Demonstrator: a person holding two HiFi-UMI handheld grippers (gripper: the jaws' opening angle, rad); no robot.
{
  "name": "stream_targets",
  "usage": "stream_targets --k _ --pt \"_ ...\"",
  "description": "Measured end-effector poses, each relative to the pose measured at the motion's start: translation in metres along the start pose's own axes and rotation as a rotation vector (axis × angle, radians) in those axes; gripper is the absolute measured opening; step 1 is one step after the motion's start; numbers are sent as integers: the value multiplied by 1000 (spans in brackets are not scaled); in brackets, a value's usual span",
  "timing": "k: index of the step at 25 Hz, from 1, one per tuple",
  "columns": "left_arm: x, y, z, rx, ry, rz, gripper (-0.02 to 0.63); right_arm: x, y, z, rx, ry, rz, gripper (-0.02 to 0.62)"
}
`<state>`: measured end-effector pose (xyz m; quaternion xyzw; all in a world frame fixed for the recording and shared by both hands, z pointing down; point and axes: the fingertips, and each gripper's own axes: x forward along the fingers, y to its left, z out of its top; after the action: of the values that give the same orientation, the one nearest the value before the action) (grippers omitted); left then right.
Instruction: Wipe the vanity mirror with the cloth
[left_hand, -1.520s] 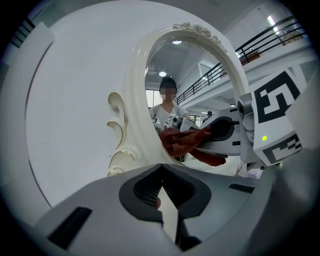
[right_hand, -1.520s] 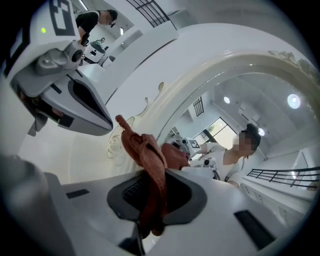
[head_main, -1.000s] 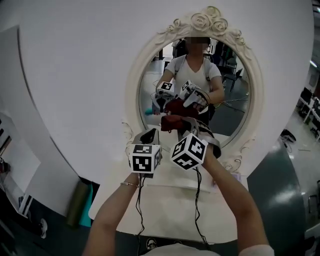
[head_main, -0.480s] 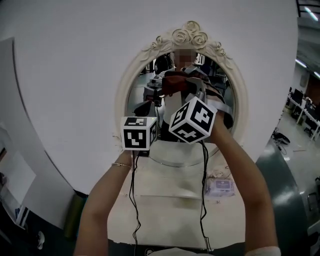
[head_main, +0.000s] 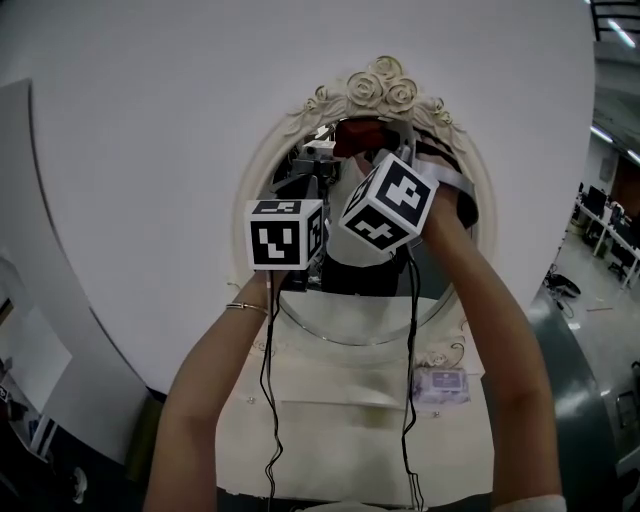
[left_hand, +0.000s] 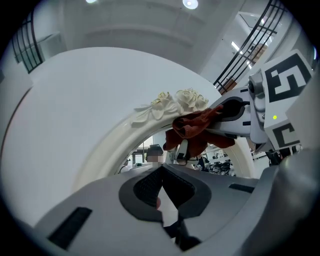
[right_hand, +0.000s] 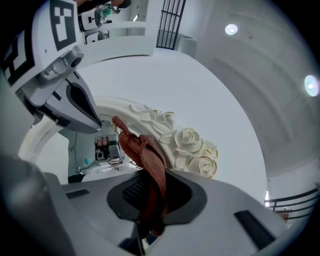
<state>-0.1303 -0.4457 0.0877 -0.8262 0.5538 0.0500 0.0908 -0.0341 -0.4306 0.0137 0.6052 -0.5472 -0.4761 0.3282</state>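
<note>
An oval vanity mirror in a cream frame with roses on top stands against the white wall. My right gripper is shut on a red-brown cloth and holds it against the glass just under the roses. In the right gripper view the cloth runs up out of the right gripper towards the roses. My left gripper hovers beside it at the mirror's left half. In its own view the left gripper is shut and empty, with the cloth up to the right.
A white vanity table stands below the mirror, with a small pale packet at its right. Two black cables hang from the grippers over the tabletop. The mirror reflects an office room.
Both grippers rose from the mirror's lower middle to its top. The cloth moved up the glass with the right gripper, and the head view tilted up.
</note>
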Motion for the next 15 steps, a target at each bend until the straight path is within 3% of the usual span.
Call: stream_targets --k 6,15 --pt "-2 -1 -21 -8 22 -1 11 5 22 -9 -13 12 28 63" --pt "-15 -4 -82 -47 116 -2 11 -5 84 -22 -32 30 136 63"
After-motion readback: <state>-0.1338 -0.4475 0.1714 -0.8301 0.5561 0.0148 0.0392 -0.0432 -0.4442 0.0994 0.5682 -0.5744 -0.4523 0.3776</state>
